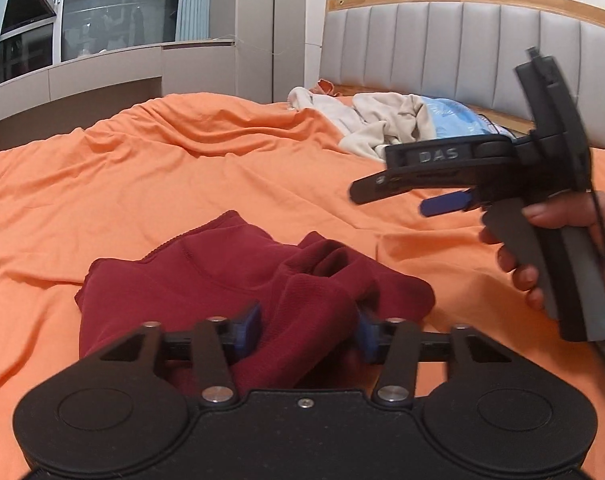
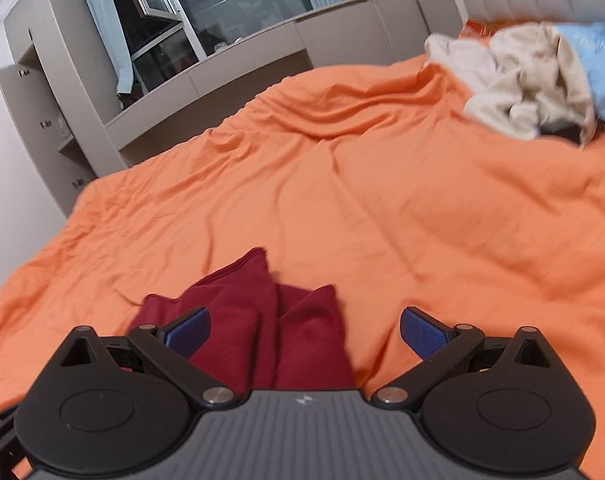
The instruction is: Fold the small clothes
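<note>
The letters "DAS" are read in raised grey lettering on the black body of the right gripper (image 1: 386, 196), as seen from the left wrist view. No other legible writing is found; a small pale emblem is noted on the grey ribbed housing in the right wrist view, too small to be read.

A dark red garment (image 1: 238, 280) is found crumpled on the orange bed cover (image 1: 182, 168), near the front edge of both views. The left gripper (image 1: 308, 336) is recorded with its blue-padded fingers (image 1: 248, 328) partly closed, and a raised fold of the red cloth is seen bunched between them, touching both pads. Whether the fold is firmly pinched cannot be told.

The right gripper (image 2: 304, 332) is recorded with its fingers (image 2: 420, 330) spread wide and nothing held. In the right wrist view the garment (image 2: 262, 320) lies below and between them, towards the left-hand finger; contact cannot be confirmed. In the left wrist view this gripper is held by a hand (image 1: 542, 252) above the bed cover, to the right of the garment and clear of it.

A heap of cream and pale blue clothes (image 1: 386, 120) is noted at the padded grey headboard (image 1: 462, 48), well apart from the garment.
</note>
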The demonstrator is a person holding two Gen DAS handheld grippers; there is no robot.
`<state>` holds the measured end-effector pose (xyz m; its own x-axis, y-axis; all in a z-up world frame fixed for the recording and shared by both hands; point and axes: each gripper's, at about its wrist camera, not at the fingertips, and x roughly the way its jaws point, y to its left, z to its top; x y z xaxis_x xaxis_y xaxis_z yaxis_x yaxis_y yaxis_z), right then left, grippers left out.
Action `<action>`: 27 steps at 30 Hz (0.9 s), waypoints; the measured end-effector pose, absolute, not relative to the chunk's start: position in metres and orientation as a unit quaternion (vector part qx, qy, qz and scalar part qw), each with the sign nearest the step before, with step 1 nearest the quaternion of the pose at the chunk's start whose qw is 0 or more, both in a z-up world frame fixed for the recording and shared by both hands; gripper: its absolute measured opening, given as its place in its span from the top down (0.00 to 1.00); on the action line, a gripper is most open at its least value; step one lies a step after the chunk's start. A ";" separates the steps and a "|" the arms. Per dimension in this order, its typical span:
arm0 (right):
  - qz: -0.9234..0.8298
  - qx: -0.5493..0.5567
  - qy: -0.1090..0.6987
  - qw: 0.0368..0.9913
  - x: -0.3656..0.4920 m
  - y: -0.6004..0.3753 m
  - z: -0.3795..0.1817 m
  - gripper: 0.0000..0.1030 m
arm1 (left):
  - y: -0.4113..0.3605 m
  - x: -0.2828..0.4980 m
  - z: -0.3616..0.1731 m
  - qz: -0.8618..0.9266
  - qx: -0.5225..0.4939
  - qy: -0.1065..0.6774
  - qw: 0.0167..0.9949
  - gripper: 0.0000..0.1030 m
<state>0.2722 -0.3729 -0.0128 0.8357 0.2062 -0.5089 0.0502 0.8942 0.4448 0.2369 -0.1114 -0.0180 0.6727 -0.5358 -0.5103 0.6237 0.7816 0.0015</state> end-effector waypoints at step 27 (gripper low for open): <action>0.199 0.176 0.307 0.914 0.312 -0.325 -0.033 0.60 | -0.094 0.193 -0.008 -0.297 0.119 0.180 0.930 0.50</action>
<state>0.3122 -0.3253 -0.0328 0.7325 0.4718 -0.4907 -0.2565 0.8590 0.4430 0.1933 -0.0936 -0.0084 0.7593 -0.5088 -0.4058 0.5946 0.7958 0.1147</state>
